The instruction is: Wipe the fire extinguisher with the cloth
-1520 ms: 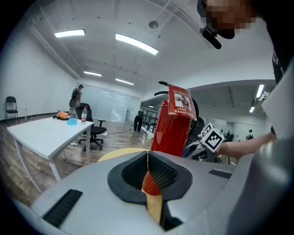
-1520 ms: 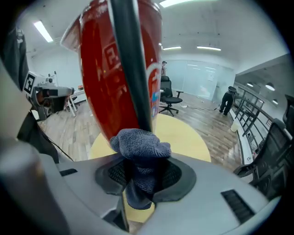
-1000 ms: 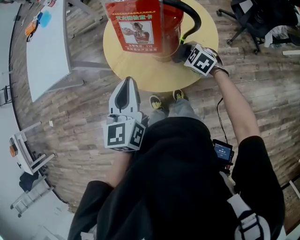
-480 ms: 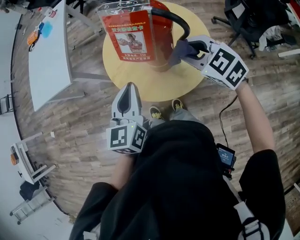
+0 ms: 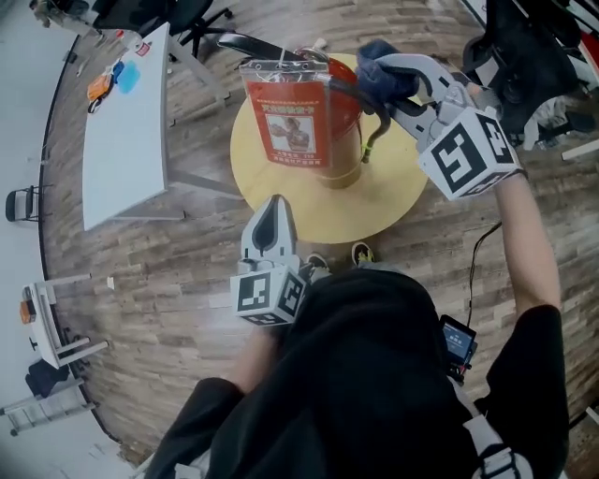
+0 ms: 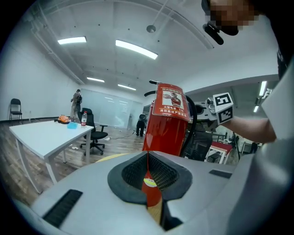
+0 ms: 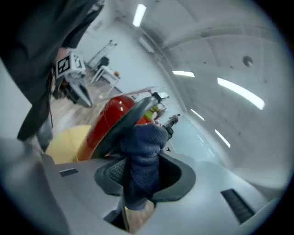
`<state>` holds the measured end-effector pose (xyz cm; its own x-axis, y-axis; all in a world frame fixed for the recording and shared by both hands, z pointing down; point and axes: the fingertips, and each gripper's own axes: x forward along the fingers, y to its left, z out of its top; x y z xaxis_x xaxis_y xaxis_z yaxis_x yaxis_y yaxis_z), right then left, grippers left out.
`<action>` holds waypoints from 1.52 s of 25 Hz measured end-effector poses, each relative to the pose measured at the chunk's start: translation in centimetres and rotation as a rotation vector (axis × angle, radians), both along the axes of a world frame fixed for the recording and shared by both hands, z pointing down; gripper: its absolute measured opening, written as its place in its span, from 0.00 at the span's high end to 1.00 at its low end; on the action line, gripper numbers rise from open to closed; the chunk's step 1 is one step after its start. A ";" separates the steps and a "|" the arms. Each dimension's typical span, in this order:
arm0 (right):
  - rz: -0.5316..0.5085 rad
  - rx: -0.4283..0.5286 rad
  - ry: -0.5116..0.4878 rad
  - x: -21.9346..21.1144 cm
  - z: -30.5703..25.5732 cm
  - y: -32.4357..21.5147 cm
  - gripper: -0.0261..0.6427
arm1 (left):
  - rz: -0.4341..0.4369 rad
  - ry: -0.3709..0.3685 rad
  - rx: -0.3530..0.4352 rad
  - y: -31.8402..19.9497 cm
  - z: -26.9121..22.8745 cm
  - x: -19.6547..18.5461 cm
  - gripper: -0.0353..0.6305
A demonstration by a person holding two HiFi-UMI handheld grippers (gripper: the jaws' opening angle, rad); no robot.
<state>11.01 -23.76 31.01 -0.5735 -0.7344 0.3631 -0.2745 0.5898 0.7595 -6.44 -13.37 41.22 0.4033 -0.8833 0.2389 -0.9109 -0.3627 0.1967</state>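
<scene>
The red fire extinguisher (image 5: 344, 117) stands upright on a round yellow table (image 5: 384, 201), with a red inspection card in a clear sleeve (image 5: 298, 110) hanging on its front. My right gripper (image 5: 391, 79) is shut on a dark blue cloth (image 5: 376, 79), which it holds against the extinguisher's top beside the black hose (image 5: 374, 122). In the right gripper view the cloth (image 7: 144, 158) bulges out between the jaws, right by the hose (image 7: 124, 124). My left gripper (image 5: 275, 210) hangs low in front of the table, shut with nothing in it. Its own view faces the extinguisher (image 6: 166, 126).
A white rectangular table (image 5: 126, 131) stands at the left with small items on its far end. Office chairs (image 5: 201, 19) are behind it, and a dark chair with clutter (image 5: 524, 56) is at the top right. A low rack (image 5: 47, 323) sits on the wood floor at the lower left.
My right gripper has gone up with the cloth from the extinguisher's lower side to its top. The left gripper has stayed low and shut.
</scene>
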 end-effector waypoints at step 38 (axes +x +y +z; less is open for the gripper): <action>-0.401 0.326 0.163 -2.5 -2.1 -3.1 0.77 | -0.211 -0.060 -0.080 3.1 2.0 -4.2 0.91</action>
<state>8.52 -26.86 28.93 -0.7870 -0.5591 0.2606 0.0607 0.3503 0.9347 -10.60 -10.31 43.22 0.1948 -0.9238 0.3296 -0.9758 -0.1485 0.1605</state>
